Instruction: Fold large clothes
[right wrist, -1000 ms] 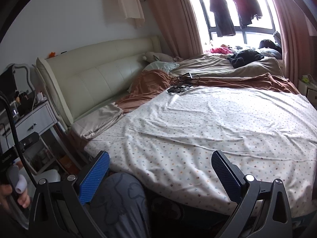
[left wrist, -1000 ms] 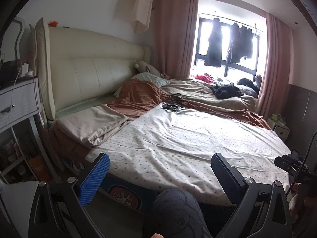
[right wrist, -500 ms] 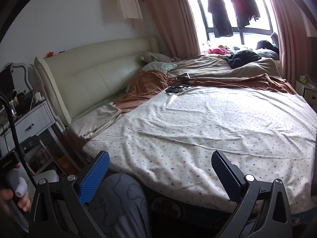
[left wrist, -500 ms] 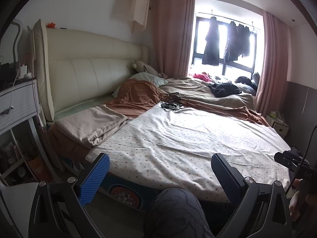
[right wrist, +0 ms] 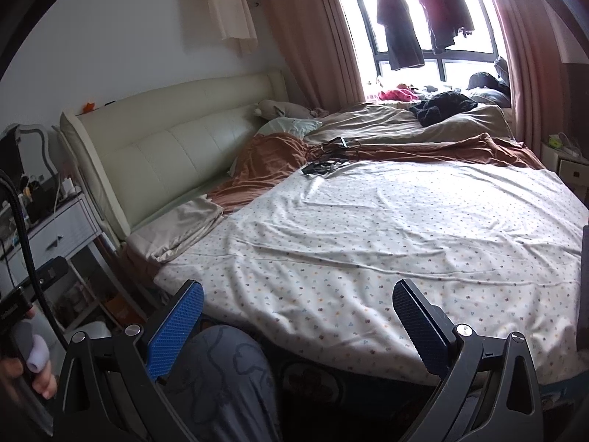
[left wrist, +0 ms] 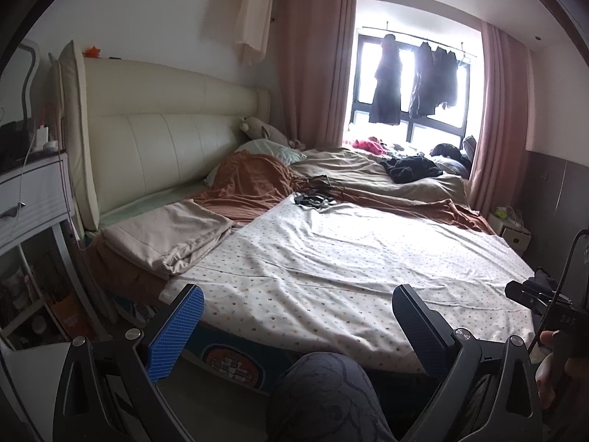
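Bedroom; one wide bed with one cream padded headboard [left wrist: 165, 147]. One white dotted sheet [left wrist: 349, 258] lay spread flat across the near part of the bed, untouched. One folded beige cloth [left wrist: 169, 232] lay at its left, beside one rumpled rust-brown blanket [left wrist: 254, 184]. One heap of black clothing [right wrist: 441, 107] lay near the window. Two tongs: left gripper [left wrist: 298, 328] and right gripper [right wrist: 298, 324], each with jaws spread wide, gripping nothing, held short of the bed's near edge.
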The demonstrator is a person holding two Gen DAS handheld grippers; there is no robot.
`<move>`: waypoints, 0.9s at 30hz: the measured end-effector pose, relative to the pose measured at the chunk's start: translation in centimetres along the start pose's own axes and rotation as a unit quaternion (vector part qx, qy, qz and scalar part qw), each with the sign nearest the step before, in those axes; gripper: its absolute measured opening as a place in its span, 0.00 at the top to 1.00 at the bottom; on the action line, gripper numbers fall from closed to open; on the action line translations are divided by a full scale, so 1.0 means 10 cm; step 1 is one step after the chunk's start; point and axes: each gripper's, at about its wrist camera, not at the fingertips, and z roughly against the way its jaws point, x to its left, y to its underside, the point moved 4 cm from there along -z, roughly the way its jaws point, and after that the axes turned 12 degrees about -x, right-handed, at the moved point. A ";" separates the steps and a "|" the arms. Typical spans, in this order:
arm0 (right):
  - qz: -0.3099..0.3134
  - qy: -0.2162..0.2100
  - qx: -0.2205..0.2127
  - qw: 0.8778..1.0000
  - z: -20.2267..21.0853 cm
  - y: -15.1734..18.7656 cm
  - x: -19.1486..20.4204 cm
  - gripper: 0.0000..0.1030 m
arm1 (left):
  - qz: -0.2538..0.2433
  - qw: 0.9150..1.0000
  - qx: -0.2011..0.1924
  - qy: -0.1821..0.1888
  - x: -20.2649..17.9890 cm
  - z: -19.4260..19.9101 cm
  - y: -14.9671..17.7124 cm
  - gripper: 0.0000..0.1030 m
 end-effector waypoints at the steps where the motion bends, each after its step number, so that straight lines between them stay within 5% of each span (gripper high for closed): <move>1: -0.002 0.001 0.000 1.000 0.01 0.00 -0.01 0.00 | -0.001 1.000 0.000 0.000 0.00 0.01 0.00 0.01; 27: -0.012 0.013 0.000 1.000 0.16 0.07 0.04 0.00 | 0.000 1.000 0.000 0.015 0.01 0.16 0.03 0.01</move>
